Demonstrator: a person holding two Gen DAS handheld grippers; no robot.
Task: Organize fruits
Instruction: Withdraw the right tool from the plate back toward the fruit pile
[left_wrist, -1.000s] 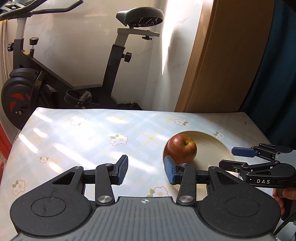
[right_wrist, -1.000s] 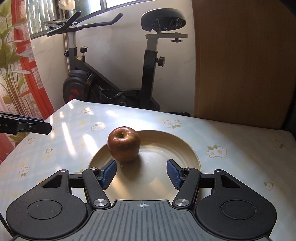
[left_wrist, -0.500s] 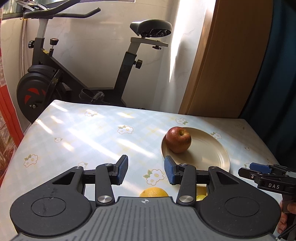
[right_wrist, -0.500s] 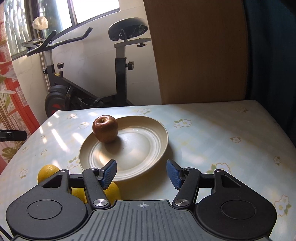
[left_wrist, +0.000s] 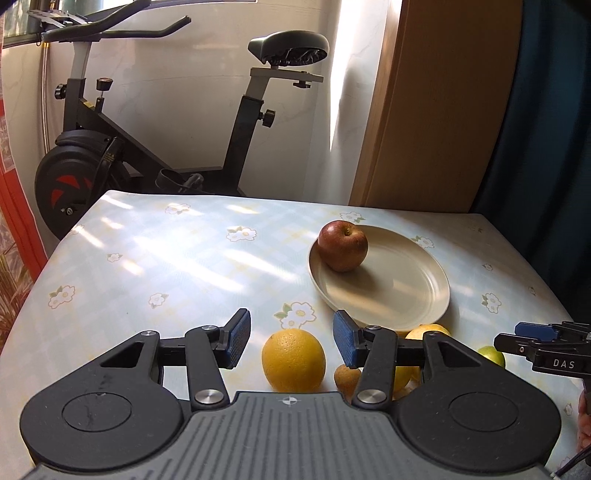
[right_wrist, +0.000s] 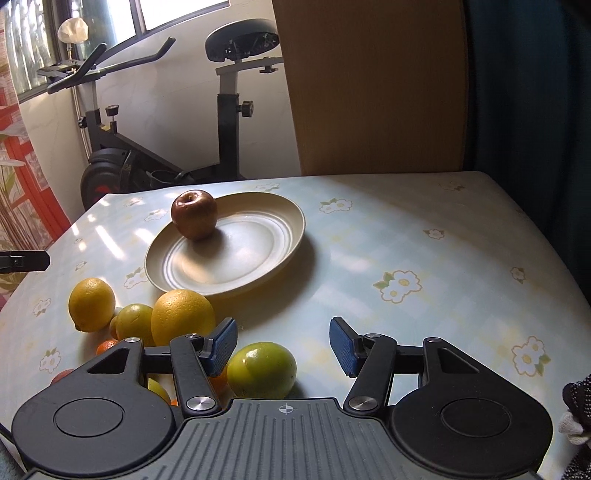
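A red apple (left_wrist: 342, 245) stands on the left side of a cream plate (left_wrist: 406, 291) on the flowered table. In front of the plate lies a pile of citrus. My left gripper (left_wrist: 291, 341) hovers over an orange (left_wrist: 293, 360); its jaws are opening, the orange sits between them and the pads do not touch it. In the right wrist view a green fruit (right_wrist: 261, 369) lies between the jaws of my right gripper (right_wrist: 283, 347), close to the left pad and not pressed; these jaws are closing. The apple (right_wrist: 194, 214) and plate (right_wrist: 258, 258) lie beyond.
More citrus lies left of the right gripper: a lemon (right_wrist: 91, 304), a large orange (right_wrist: 183, 317) and smaller ones half hidden. An exercise bike (left_wrist: 110, 158), a wooden panel (right_wrist: 376, 88) and a dark curtain (left_wrist: 554, 129) stand behind the table. The table edge (right_wrist: 554, 266) curves away at the right.
Both grippers have drawn back from the plate, so the citrus pile has come into view below them. The left jaws stand wider than before; the right jaws stand a little narrower.
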